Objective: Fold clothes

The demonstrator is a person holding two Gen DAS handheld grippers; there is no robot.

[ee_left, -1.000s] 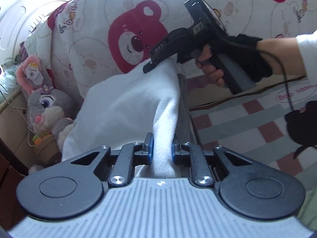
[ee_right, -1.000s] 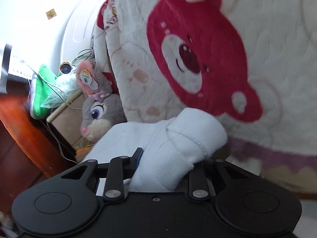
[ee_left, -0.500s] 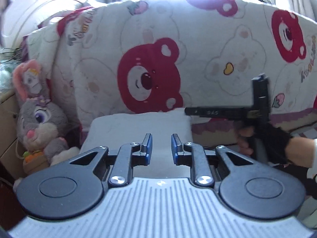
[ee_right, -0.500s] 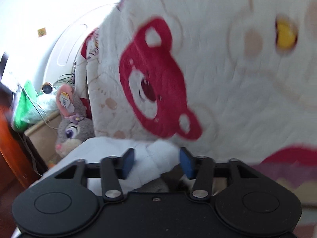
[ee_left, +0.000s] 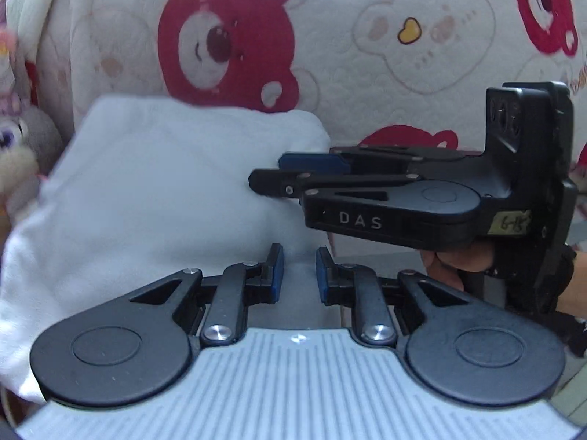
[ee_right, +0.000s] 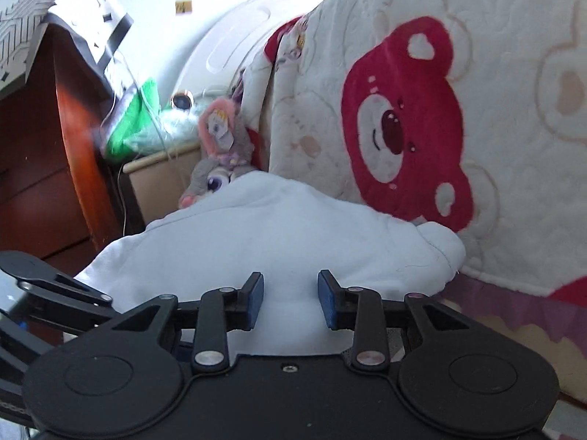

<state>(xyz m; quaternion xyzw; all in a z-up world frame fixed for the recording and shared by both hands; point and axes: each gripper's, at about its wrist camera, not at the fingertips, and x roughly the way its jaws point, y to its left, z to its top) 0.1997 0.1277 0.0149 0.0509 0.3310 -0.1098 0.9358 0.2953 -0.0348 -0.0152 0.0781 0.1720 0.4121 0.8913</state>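
**My two claws are resting by the white cloth**

My left claw (ee_left: 296, 270) is sitting spread apart, with nothing between its blue pads (ee_left: 276, 271). It is pointing at the white cloth (ee_left: 157, 198), which is lying in a soft folded heap just in front of it.

My right claw (ee_right: 290, 300) is spread apart too, and it is pinching nothing. The white cloth (ee_right: 279, 231) is bulging up between and behind its two blue pads (ee_right: 255, 300), but the pads are not squeezing it. In the left view, my right claw (ee_left: 271, 176) is reaching in from the side, and its tips are just touching the edge of the cloth. My hand (ee_left: 458, 264) is gripping its handle.

The cloth is leaning against a big blanket with red bears (ee_right: 403, 139) on it. A gray bunny toy (ee_right: 216, 172) is peeking out beside the cloth. Further off, a brown wooden cabinet (ee_right: 47, 168) is standing.
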